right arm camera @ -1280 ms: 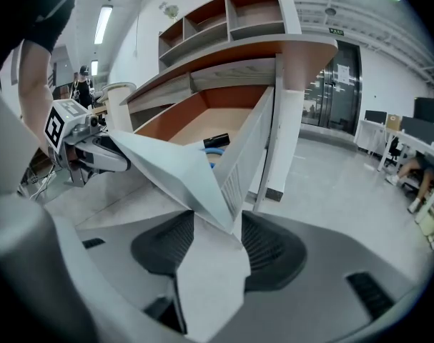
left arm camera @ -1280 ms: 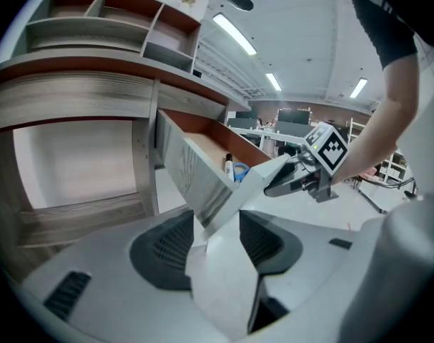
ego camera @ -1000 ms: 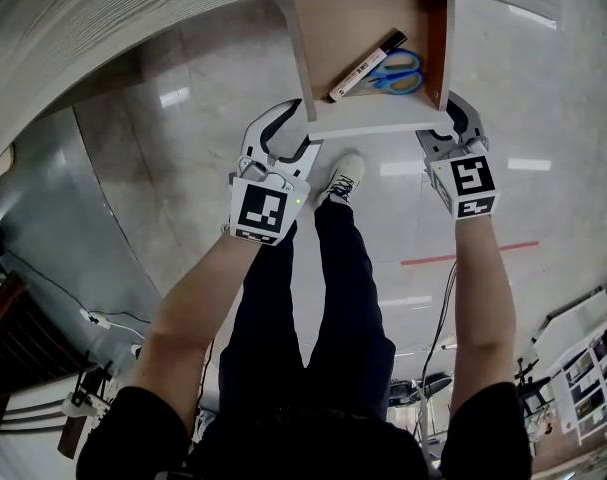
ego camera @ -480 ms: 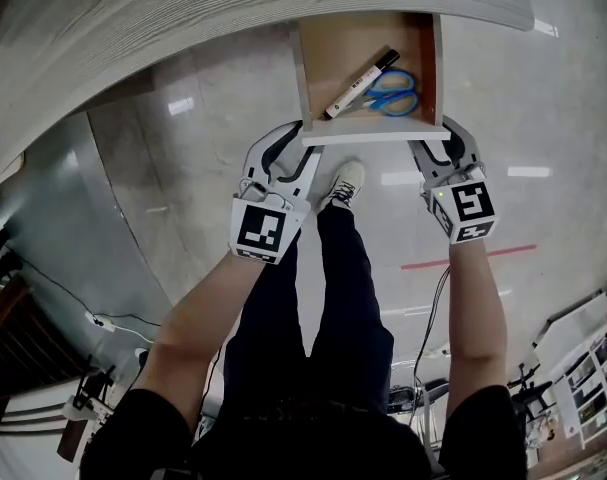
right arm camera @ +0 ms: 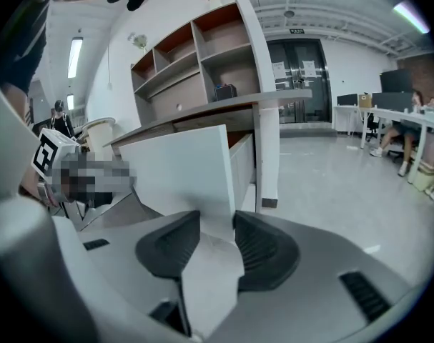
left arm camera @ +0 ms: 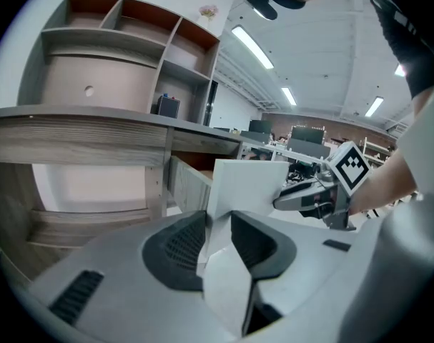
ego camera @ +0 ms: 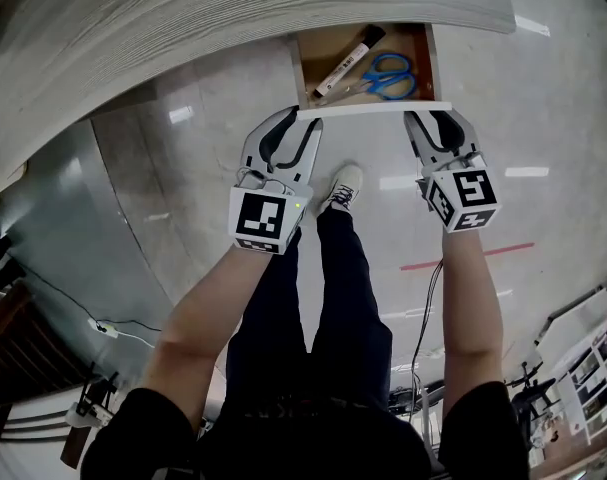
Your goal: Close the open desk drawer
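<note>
The open desk drawer (ego camera: 365, 63) sticks out from under the grey wood desktop (ego camera: 233, 18), with a black-and-white marker (ego camera: 341, 61) and blue-handled scissors (ego camera: 388, 75) lying in it. Its white front panel (ego camera: 373, 111) is held at both ends. My left gripper (ego camera: 301, 128) is at the panel's left corner and my right gripper (ego camera: 430, 126) at its right corner. Both pairs of jaws have just been closing. In the left gripper view the panel (left arm camera: 249, 184) sits between the pads of the left gripper (left arm camera: 218, 224). The right gripper (right arm camera: 217, 224) likewise clamps the panel (right arm camera: 181, 170).
An open shelf unit (left arm camera: 124, 34) stands on the desk. The desk's side panel (right arm camera: 270, 156) rises just right of the drawer. Below are the person's legs and a white shoe (ego camera: 343, 186) on a glossy floor with a red tape line (ego camera: 463, 253).
The drawer has slid further in under the desktop, so less of its inside shows. Both grippers moved with its front panel and their jaws narrowed onto it.
</note>
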Action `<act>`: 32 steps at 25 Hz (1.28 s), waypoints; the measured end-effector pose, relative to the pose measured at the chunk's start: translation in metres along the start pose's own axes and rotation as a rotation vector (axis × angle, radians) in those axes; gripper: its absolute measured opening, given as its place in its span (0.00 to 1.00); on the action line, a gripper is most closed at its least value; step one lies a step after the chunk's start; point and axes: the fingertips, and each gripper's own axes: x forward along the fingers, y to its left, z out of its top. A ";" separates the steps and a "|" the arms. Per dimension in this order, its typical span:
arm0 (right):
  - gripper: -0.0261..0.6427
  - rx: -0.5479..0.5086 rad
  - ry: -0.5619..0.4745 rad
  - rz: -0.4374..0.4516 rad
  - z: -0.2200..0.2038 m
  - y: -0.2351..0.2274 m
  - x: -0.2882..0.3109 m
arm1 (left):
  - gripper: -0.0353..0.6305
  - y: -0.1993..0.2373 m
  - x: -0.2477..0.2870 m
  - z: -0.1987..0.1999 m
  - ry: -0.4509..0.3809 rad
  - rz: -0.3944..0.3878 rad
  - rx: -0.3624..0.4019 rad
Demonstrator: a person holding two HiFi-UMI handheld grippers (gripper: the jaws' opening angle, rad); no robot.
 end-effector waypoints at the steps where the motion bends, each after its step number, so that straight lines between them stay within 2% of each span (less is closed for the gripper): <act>1: 0.29 0.006 -0.006 -0.006 0.003 -0.002 0.005 | 0.24 0.005 0.004 0.001 -0.004 0.008 0.000; 14: 0.29 0.027 -0.068 -0.036 0.042 -0.027 0.050 | 0.24 0.045 0.044 0.030 -0.042 0.069 0.007; 21: 0.29 0.050 -0.075 -0.046 0.054 -0.038 0.073 | 0.24 0.063 0.062 0.037 -0.047 0.120 -0.025; 25: 0.29 0.074 -0.062 -0.076 0.061 -0.044 0.084 | 0.24 0.071 0.068 0.043 -0.055 0.156 -0.062; 32: 0.29 0.145 -0.082 -0.132 0.069 -0.053 0.093 | 0.23 0.073 0.073 0.047 -0.067 0.162 -0.054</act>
